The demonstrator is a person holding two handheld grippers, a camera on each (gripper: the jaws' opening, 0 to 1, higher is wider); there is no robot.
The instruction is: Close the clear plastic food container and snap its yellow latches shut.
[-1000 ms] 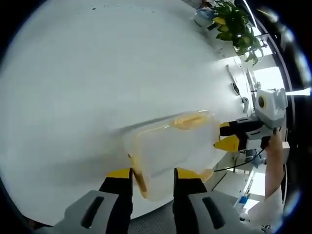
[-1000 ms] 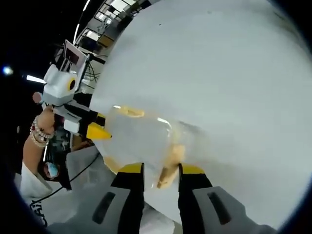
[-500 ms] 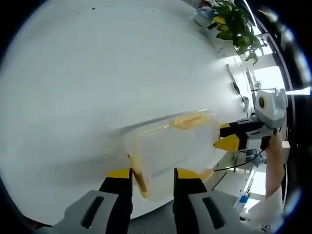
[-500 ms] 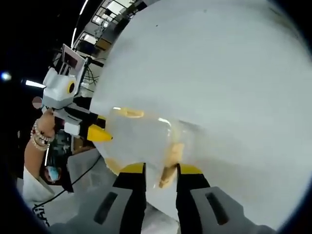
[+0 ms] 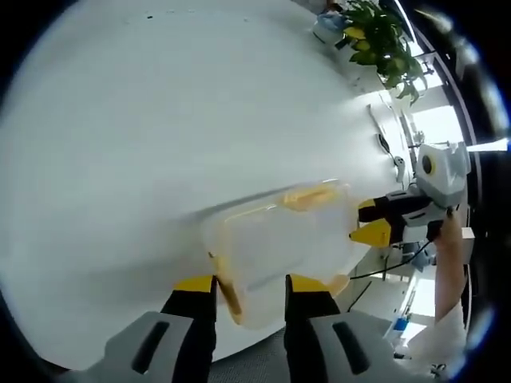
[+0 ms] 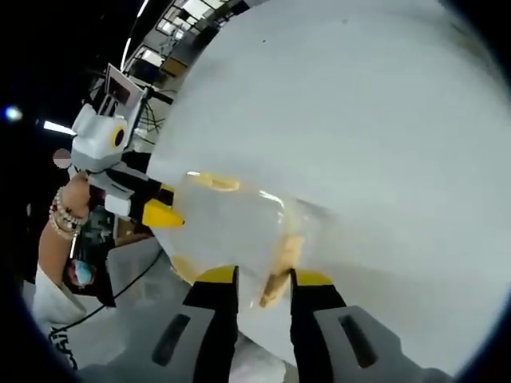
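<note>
The left gripper (image 5: 249,284) and right gripper (image 6: 265,277) flank opposite ends of the clear container (image 5: 279,239). Each gripper's jaws sit spread around a yellow latch (image 5: 229,294); contact cannot be told.

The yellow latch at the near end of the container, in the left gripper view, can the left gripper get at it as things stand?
Probably yes. The yellow latch lies right between the left gripper jaws at the clear container end, nothing between them. The right gripper is at the opposite end, out of the way.
</note>
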